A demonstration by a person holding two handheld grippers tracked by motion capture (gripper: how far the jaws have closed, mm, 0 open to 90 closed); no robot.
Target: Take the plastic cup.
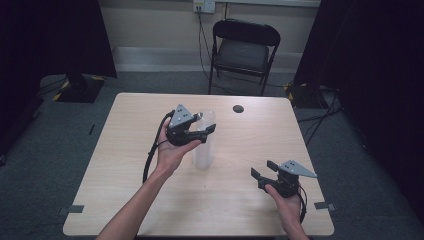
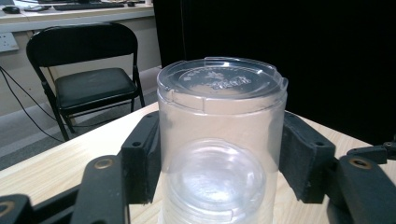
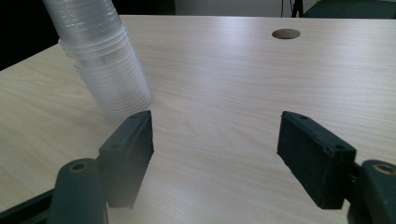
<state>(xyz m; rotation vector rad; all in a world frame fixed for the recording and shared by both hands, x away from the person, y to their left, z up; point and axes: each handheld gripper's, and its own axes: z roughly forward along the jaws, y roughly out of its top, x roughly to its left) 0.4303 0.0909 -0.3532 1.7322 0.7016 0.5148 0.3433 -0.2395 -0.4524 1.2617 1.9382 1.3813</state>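
The left gripper's (image 1: 196,131) pads sit against both sides of the clear cup stack (image 2: 222,154), near its lidded top; contact looks firm, though transparency makes that uncertain. Squeeze gently and lift straight. The right gripper (image 3: 215,154) waits with jaws wide, right of the stack. The stack stands mid-table (image 1: 240,210); a black chair (image 1: 243,47) stands beyond it.

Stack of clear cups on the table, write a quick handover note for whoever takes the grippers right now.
Left gripper: jaws set around the upper part of the stack of clear cups, pads at both sides; it looks gripped, but contact is hard to confirm.
Right gripper: open, holding nothing, low over the table at the near right.
Stack stands upright mid-table, a lidded cup on top.
Done: stack reached.
Left: probably separating the top cup; the right gripper is free to help.
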